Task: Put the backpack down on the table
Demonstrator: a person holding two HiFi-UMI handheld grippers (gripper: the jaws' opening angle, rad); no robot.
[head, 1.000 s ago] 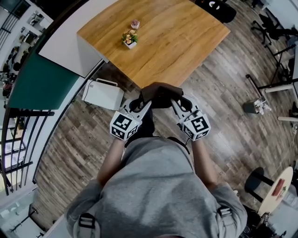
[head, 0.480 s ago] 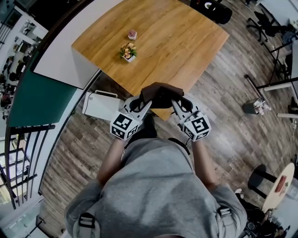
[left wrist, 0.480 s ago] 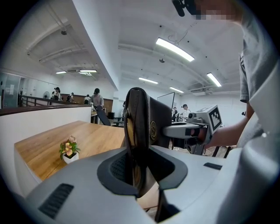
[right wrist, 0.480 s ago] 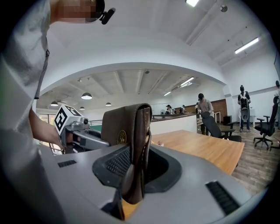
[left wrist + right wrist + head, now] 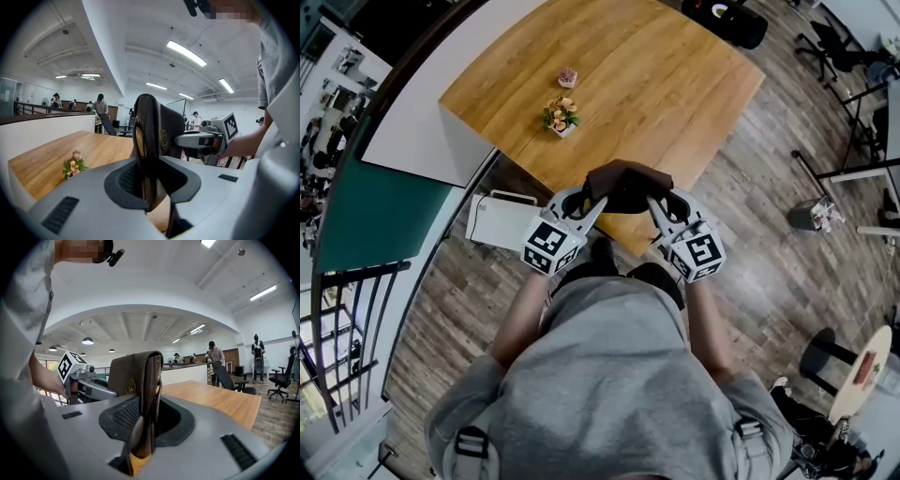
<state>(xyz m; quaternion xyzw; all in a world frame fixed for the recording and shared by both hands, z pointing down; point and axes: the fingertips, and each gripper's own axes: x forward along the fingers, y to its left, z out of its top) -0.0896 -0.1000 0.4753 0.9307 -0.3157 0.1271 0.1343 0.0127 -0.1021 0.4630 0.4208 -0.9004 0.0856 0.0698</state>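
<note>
Backpack carried at the table's near edge.
The brown backpack (image 5: pixel 628 185) was clamped from both sides, one edge pinched between the jaws of the left gripper (image 5: pixel 584 204) and the other between those of the right gripper (image 5: pixel 659 206), and was held over the wooden table (image 5: pixel 675 84).

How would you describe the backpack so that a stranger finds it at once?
Find the big wooden table. At its near corner, the left tongs and the right tongs clamp the backpack. Unlike the small flower pot, it is dark brown.
</note>
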